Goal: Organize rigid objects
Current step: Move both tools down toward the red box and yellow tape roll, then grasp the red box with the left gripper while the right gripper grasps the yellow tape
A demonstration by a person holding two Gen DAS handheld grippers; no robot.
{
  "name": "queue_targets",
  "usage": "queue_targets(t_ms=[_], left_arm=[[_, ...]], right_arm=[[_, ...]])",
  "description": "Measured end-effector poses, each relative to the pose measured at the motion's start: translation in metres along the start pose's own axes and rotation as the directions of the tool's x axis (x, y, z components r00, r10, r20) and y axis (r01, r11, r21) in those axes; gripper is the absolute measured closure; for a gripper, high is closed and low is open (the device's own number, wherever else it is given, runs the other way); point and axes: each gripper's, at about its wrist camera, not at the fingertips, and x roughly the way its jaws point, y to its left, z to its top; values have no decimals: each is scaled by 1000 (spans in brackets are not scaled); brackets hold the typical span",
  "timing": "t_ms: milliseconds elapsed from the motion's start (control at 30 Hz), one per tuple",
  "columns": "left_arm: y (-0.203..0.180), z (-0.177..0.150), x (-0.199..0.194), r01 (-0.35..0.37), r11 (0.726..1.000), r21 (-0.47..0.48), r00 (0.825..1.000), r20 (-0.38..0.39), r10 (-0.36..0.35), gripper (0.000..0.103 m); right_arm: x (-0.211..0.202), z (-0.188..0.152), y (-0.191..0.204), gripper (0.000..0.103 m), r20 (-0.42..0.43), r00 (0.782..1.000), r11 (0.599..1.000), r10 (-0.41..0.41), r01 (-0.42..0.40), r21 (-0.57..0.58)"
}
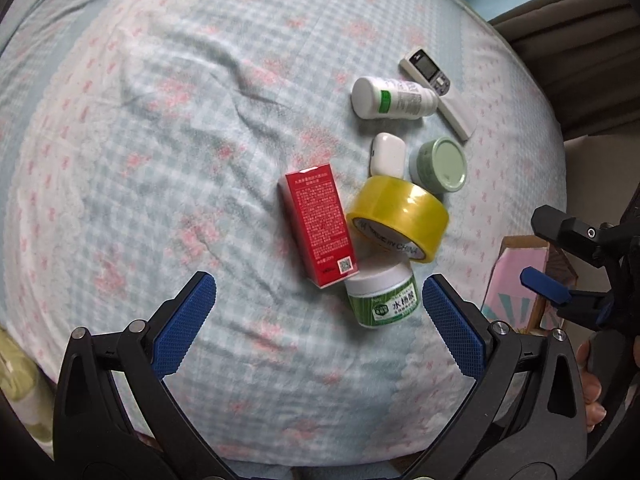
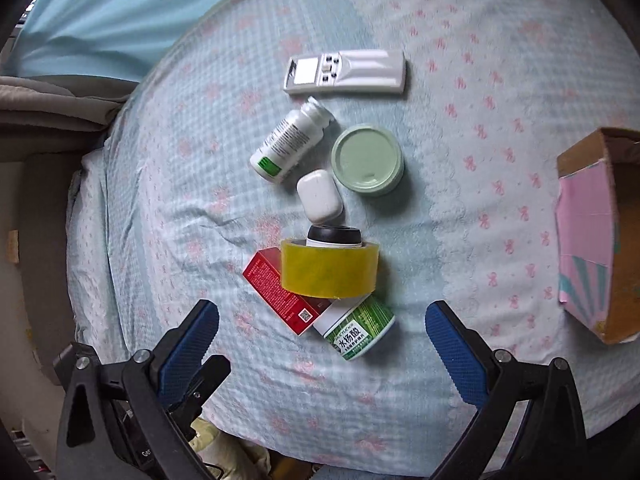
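left tool (image 1: pixel 318 312) gapes empty above red box (image 1: pixel 319 224), yellow tape roll (image 1: pixel 397 218) and green-labelled jar (image 1: pixel 382 299)

In the right wrist view, the tape roll (image 2: pixel 329 268) sits at centre, resting on the carton (image 2: pixel 285 292) at 8 o'clock and the labelled jar (image 2: pixel 356 330) at 6. At 12 lie the earbud case (image 2: pixel 319 196), lidded tin (image 2: pixel 367 159), pill bottle (image 2: pixel 290 142), then the remote control (image 2: pixel 346 71). The cardboard box (image 2: pixel 600 236) lies at 3, well apart.
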Motion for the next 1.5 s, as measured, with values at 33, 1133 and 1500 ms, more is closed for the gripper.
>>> queue_targets(t_ms=[33, 1133, 1500], left_arm=[[0, 3, 12, -6, 1000, -6, 1000, -12, 6, 1], [-29, 36, 130, -39, 999, -16, 991, -131, 36, 59], [-35, 38, 110, -17, 999, 34, 995, -96, 20, 61]], right_arm=[[14, 6, -3, 0, -27, 1000, 1000, -3, 3, 8], [131, 39, -33, 7, -239, 956, 968, 170, -117, 221], [121, 36, -76, 7, -159, 898, 822, 410, -287, 492]])
